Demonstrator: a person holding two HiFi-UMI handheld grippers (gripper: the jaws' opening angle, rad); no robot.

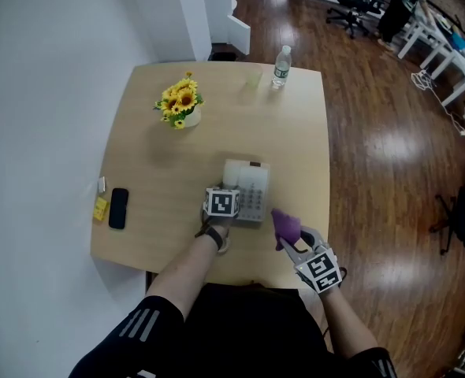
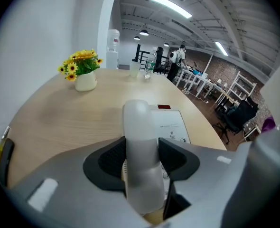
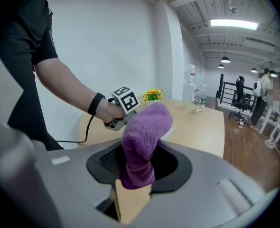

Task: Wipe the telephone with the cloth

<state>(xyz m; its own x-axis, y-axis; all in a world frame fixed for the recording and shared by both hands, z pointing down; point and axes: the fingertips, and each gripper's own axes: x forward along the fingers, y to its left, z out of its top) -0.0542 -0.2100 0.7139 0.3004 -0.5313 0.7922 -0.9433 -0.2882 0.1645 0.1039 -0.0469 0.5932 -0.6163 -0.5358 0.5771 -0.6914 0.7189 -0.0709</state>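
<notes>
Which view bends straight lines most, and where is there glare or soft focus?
Left gripper view: fisheye curves the table, corners go black, the near handset looks soft. Right gripper view: same curving, the ceiling light blows out, the cloth is crisp. Head view: evenly lit, least bent.

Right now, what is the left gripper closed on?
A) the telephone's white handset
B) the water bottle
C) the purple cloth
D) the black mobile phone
A: in the left gripper view, the left gripper has its two pads pressed against either side of the white handset. The purple cloth sits in the right gripper instead.
</notes>
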